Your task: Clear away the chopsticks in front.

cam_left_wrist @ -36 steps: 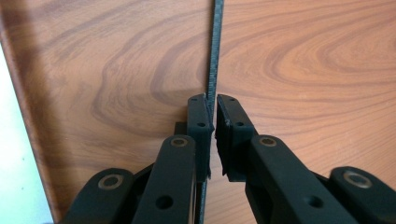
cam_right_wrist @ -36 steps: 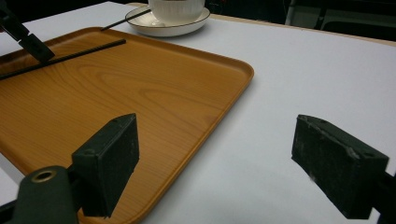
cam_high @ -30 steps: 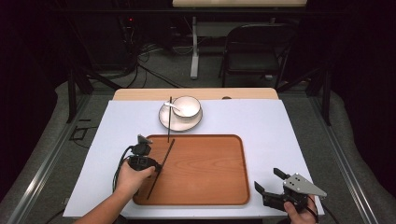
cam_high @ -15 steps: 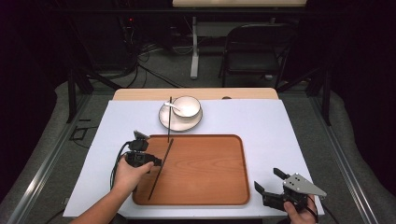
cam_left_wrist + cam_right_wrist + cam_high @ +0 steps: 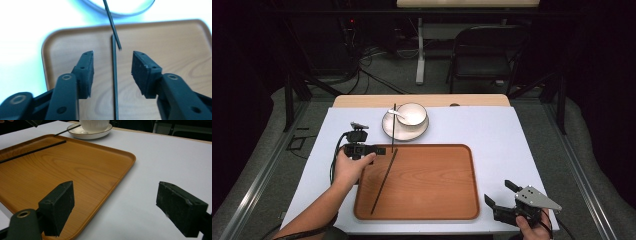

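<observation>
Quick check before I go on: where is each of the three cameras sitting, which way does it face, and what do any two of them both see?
High view: above the person's side, looking forward and down on the wooden tray; a forearm and both hands enter at the bottom.
Left gripper view: rides the left gripper, looking down past its open jaws at a black chopstick lying on the tray.
Right gripper view: rides the right gripper, low over the white table, jaws open.
Shared: all three see the tray and that chopstick.
</observation>
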The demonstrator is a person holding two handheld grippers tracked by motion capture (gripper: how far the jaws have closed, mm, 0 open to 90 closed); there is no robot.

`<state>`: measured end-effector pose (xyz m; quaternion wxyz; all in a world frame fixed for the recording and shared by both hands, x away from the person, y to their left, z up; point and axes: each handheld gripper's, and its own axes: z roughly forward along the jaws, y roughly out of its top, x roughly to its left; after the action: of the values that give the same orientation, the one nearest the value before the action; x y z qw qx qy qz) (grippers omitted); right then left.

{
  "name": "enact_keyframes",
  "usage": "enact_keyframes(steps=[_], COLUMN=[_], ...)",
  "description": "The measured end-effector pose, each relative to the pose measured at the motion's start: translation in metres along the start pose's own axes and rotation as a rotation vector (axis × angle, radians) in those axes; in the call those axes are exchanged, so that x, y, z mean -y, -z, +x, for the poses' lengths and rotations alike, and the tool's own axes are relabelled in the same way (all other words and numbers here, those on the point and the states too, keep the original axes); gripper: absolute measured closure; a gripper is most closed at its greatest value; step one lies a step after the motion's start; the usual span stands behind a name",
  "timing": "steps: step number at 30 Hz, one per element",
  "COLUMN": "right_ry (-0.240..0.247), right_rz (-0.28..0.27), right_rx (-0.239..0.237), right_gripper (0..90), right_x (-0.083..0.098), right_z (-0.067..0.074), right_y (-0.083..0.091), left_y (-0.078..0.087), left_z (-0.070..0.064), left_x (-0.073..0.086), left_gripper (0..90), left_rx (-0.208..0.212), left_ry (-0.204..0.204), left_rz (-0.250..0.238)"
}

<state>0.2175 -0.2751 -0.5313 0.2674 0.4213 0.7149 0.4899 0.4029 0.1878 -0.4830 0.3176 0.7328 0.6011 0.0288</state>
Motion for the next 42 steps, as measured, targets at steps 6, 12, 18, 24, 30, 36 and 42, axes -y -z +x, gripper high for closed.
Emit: enact_keyframes(steps=[6,12,18,24,30,36,42], right_ry=[0.000,-0.003,-0.004,-0.003,-0.002,-0.003,-0.004], right_rz=[0.000,0.004,0.004,0.004,0.003,0.003,0.001], right_rx=[-0.001,-0.002,-0.003,-0.003,-0.005,-0.005,-0.005], right_gripper=[14.4,14.4,14.4,14.4,14.4,14.4,14.4], right_x=[0.000,0.000,0.000,0.000,0.000,0.000,0.000], right_z=[0.000,0.000,-0.001,-0.001,-0.001,-0.001,-0.001], right_y=[0.000,0.000,-0.001,0.000,0.000,0.000,0.000], left_y=[-0.004,-0.009,-0.016,-0.021,-0.027,-0.037,-0.050], left_z=[0.007,0.013,0.012,0.010,0.009,0.003,-0.001], left_x=[-0.018,-0.032,-0.046,-0.058,-0.070,-0.081,-0.089], left_gripper=[45.8,42.8,40.8,40.7,47.2,50.7,55.5], left_rx=[-0.022,-0.028,-0.024,-0.018,-0.011,-0.040,-0.051], left_ry=[-0.019,0.005,0.015,0.027,0.040,0.024,0.029], left_rz=[-0.028,-0.034,-0.033,-0.036,-0.021,-0.017,0.021])
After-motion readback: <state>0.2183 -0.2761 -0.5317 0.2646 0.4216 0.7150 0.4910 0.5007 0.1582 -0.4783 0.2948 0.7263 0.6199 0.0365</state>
